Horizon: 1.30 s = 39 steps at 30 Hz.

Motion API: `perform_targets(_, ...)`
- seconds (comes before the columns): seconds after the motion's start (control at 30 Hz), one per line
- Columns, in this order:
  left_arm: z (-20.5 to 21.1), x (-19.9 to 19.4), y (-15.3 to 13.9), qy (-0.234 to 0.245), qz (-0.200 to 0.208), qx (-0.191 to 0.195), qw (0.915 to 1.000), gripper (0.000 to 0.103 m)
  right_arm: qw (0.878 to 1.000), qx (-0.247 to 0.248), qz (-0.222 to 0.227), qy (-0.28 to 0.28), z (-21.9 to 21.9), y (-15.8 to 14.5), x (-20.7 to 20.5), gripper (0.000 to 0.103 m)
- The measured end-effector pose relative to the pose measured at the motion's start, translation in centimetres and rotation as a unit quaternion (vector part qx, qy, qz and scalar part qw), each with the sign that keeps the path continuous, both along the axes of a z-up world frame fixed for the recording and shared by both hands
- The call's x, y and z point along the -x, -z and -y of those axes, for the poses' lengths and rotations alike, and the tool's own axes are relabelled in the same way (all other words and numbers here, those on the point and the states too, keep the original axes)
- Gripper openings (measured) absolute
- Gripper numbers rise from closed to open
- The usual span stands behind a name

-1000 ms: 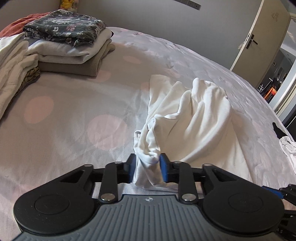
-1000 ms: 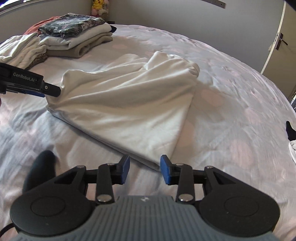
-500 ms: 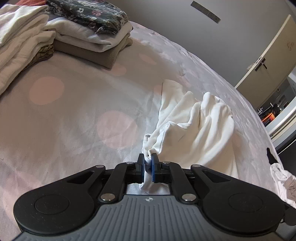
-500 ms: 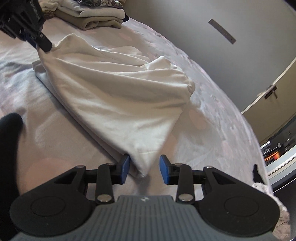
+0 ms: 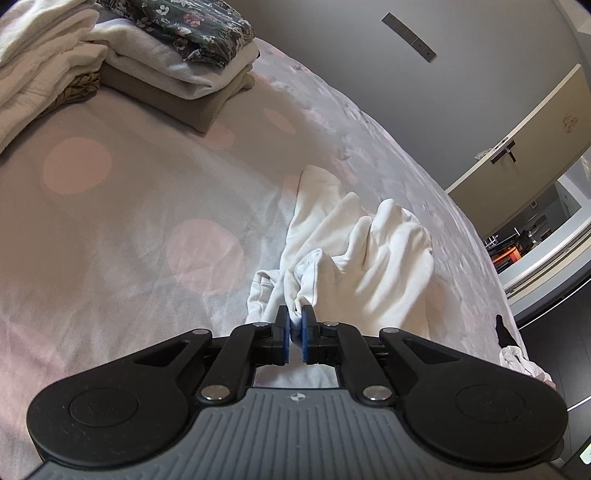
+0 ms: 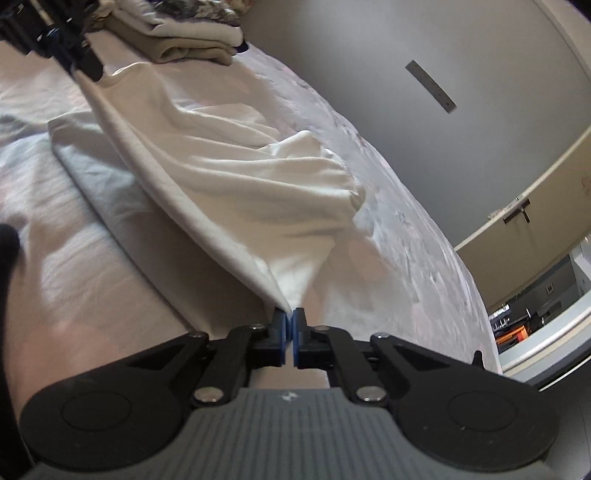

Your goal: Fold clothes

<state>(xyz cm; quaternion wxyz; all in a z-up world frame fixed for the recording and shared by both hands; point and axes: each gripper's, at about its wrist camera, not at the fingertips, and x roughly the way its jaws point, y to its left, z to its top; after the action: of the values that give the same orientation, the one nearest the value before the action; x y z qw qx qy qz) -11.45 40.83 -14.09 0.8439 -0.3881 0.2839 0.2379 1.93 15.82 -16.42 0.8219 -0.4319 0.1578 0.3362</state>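
A white garment (image 5: 354, 251) lies bunched on the bed, and in the right wrist view the same white garment (image 6: 236, 177) hangs stretched between both grippers, partly lifted. My left gripper (image 5: 294, 325) is shut on a bunched corner of it. My right gripper (image 6: 289, 319) is shut on the opposite corner, the cloth pulled taut from its blue pads. The left gripper (image 6: 79, 62) also appears at the upper left of the right wrist view, holding the far corner.
Folded clothes are stacked at the back left, a dark floral piece (image 5: 192, 29) on top of pale ones, with another white pile (image 5: 40, 70) beside it. The spotted bedsheet (image 5: 129, 221) spreads leftward. A door (image 5: 517, 147) and doorway stand right. A small white cloth (image 5: 524, 365) lies at the bed's right edge.
Both grippers went from open to shut on the white garment's corners. Both have risen and tilted, lifting the cloth's near edge off the bed.
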Motion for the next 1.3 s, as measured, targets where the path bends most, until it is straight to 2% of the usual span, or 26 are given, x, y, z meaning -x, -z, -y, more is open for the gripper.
perform_targets(0.03, 0.2, -0.1, 0.2, 0.002, -0.005, 0.001, 1.0, 0.004, 1.0, -0.008, -0.004, 0.01, 0.3, -0.3, -0.3, 0.003)
perform_targets(0.17, 0.8, -0.5, 1.9, 0.005, -0.03, -0.002, 0.9995, 0.003, 0.999, 0.009, -0.041, 0.025, 0.3, 1.1, -1.2, 0.003)
perform_targets(0.27, 0.6, -0.2, 2.9, 0.002, -0.031, 0.001, 0.9995, 0.003, 0.998, 0.023, -0.055, 0.026, 0.0, 2.3, -1.2, 0.003)
perform_targets(0.43, 0.8, 0.1, 2.2, 0.008, -0.036, -0.013, 0.9992, 0.005, 0.995, 0.016, -0.092, 0.031, 0.7, 1.7, -1.3, 0.004)
perform_targets(0.5, 0.9, 0.4, 1.5, 0.012, -0.043, -0.022, 0.9988, 0.009, 0.993, 0.01, -0.115, 0.037, 1.3, 1.1, -1.5, 0.005)
perform_targets(0.57, 1.2, 1.0, 0.9, 0.007, -0.056, -0.041, 0.9975, 0.013, 0.989, 0.002, -0.137, 0.053, 2.0, 0.5, -1.8, 0.011)
perform_targets(0.6, 1.2, 1.4, 0.7, 0.005, -0.061, -0.047, 0.997, 0.016, 0.987, -0.005, -0.147, 0.063, 2.4, 0.2, -2.0, 0.017)
perform_targets(0.63, 1.1, 1.8, 0.5, 0.002, -0.059, -0.048, 0.9971, 0.023, 0.985, -0.012, -0.157, 0.072, 2.9, -0.1, -2.3, 0.022)
perform_targets(0.7, 1.0, 2.4, 0.3, -0.003, -0.049, -0.046, 0.9977, 0.04, 0.978, -0.035, -0.186, 0.09, 3.8, -0.7, -2.9, 0.031)
perform_targets(0.73, 1.0, 2.6, 0.2, -0.004, -0.041, -0.044, 0.9982, 0.052, 0.973, -0.048, -0.203, 0.098, 4.2, -1.0, -3.3, 0.033)
perform_targets(0.77, 1.0, 2.6, 0.3, -0.002, -0.029, -0.04, 0.9988, 0.057, 0.966, -0.065, -0.225, 0.107, 4.7, -1.4, -3.9, 0.033)
perform_targets(0.8, 1.1, 2.3, 0.5, 0.004, -0.029, -0.038, 0.9989, 0.057, 0.957, -0.091, -0.251, 0.114, 5.3, -1.7, -4.5, 0.034)
perform_targets(0.87, 1.3, 1.6, 0.9, 0.014, -0.028, -0.033, 0.999, 0.058, 0.93, -0.157, -0.303, 0.132, 6.5, -2.3, -6.0, 0.039)
perform_targets(0.9, 1.3, 1.2, 1.3, 0.015, -0.037, -0.033, 0.9987, 0.058, 0.911, -0.192, -0.335, 0.147, 7.1, -2.4, -7.0, 0.046)
perform_targets(0.93, 1.4, 0.7, 1.7, 0.016, -0.047, -0.032, 0.9983, 0.058, 0.885, -0.228, -0.374, 0.16, 7.7, -2.2, -8.1, 0.051)
perform_targets(1.0, 1.5, 0.4, 2.4, 0.017, -0.047, -0.031, 0.9983, 0.058, 0.822, -0.294, -0.452, 0.185, 8.8, -1.3, -10.1, 0.057)
perform_targets(1.03, 1.6, 0.3, 2.7, 0.016, -0.046, -0.032, 0.9983, 0.058, 0.795, -0.313, -0.48, 0.198, 9.1, -0.7, -10.8, 0.059)
perform_targets(1.07, 1.6, 0.3, 2.9, 0.017, -0.044, -0.034, 0.9983, 0.058, 0.778, -0.325, -0.496, 0.207, 9.3, -0.1, -11.2, 0.059)
perform_targets(1.1, 1.6, 0.2, 3.0, 0.018, -0.042, -0.036, 0.9983, 0.058, 0.768, -0.332, -0.505, 0.212, 9.3, 0.5, -11.5, 0.059)
perform_targets(1.23, 1.3, -0.1, 3.6, 0.012, -0.033, -0.039, 0.9986, 0.055, 0.747, -0.351, -0.522, 0.214, 8.8, 2.2, -12.1, 0.059)
perform_targets(1.3, 1.4, -0.4, 3.7, 0.008, -0.032, -0.049, 0.9983, 0.051, 0.741, -0.359, -0.529, 0.207, 8.3, 2.6, -12.2, 0.059)
